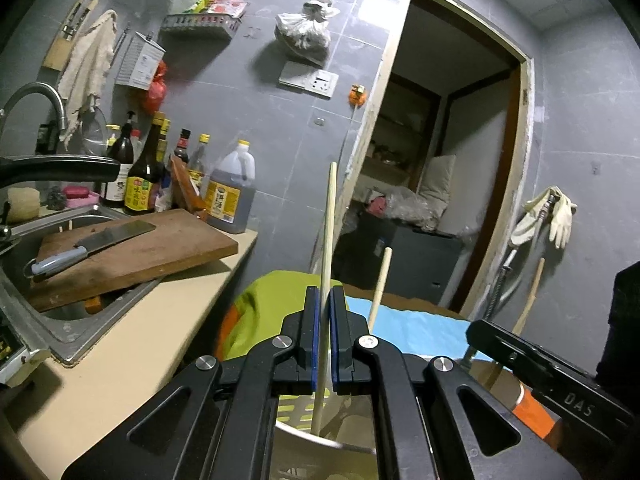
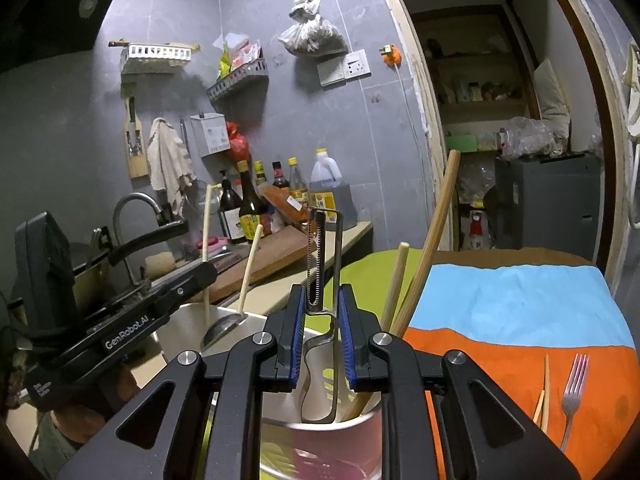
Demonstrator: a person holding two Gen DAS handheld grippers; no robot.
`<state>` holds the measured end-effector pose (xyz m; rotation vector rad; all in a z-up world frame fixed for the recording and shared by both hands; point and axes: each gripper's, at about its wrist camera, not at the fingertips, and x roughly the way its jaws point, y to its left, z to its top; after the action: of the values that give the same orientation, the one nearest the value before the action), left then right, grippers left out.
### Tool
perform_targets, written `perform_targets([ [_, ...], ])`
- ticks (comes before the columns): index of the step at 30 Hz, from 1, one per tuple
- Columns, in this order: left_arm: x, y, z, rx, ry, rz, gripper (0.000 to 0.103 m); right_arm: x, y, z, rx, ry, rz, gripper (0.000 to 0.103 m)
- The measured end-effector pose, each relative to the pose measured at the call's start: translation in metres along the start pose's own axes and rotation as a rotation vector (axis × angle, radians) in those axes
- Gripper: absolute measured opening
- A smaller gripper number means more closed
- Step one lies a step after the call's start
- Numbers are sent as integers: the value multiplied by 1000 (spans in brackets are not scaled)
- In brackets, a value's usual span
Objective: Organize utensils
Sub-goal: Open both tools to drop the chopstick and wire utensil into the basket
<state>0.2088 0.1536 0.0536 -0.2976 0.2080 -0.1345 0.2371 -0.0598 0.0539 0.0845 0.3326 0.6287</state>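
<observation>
Steel peeler (image 2: 324,280) clamped in right fingers (image 2: 322,344); left fingers (image 1: 324,336) grip wooden handle (image 1: 326,248) above cup rim (image 2: 360,420).

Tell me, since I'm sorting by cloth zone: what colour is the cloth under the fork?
Orange; the fork lies on the cloth's orange band, below the blue one. Right wrist view shows it best.

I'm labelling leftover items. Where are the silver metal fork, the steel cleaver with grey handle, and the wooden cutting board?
Silver metal fork (image 2: 573,394): right wrist view, neck below tines.
Steel cleaver with grey handle (image 1: 120,233): left wrist view, blade.
Wooden cutting board (image 1: 176,246): left wrist view, top face.
</observation>
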Motion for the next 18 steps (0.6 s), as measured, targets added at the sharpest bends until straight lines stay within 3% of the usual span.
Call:
perform_targets([
  [12, -8, 1, 3, -5, -16, -31, 6, -2, 1, -1, -9, -12, -10, 19],
  [18, -17, 2, 7, -23, -48, -59, 29, -13, 7, 2, -39, -60, -17, 28],
])
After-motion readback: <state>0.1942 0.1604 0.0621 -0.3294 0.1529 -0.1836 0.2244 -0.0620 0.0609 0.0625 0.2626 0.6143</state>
